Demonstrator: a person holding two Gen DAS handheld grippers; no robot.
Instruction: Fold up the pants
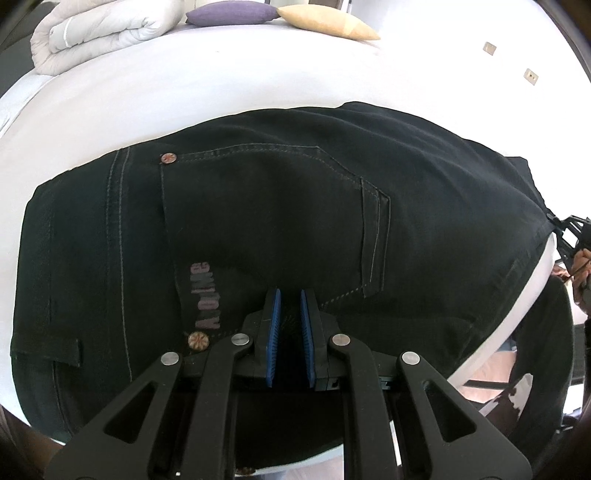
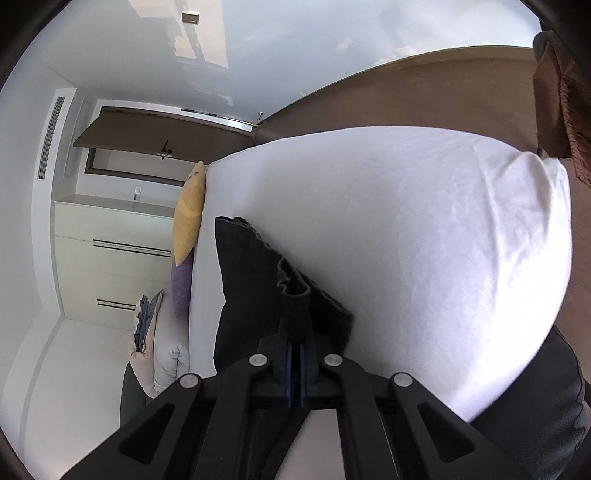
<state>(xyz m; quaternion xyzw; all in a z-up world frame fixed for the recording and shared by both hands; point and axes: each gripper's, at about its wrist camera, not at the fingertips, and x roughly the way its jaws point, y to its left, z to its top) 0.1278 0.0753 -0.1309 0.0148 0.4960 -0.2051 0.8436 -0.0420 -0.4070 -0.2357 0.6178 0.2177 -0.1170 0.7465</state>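
Observation:
Black jeans lie flat on a white bed, back pocket and rivets up, waistband toward the left. My left gripper hovers just over the pocket area with its blue pads a little apart, holding nothing. My right gripper is shut on a bunched fold of the black pants fabric and holds it raised above the white bed. In the left wrist view the right gripper shows at the far right edge, at the end of the pants.
A folded white duvet, a purple cushion and a yellow cushion lie at the bed's far end. The right wrist view shows white drawers and brown floor beside the bed.

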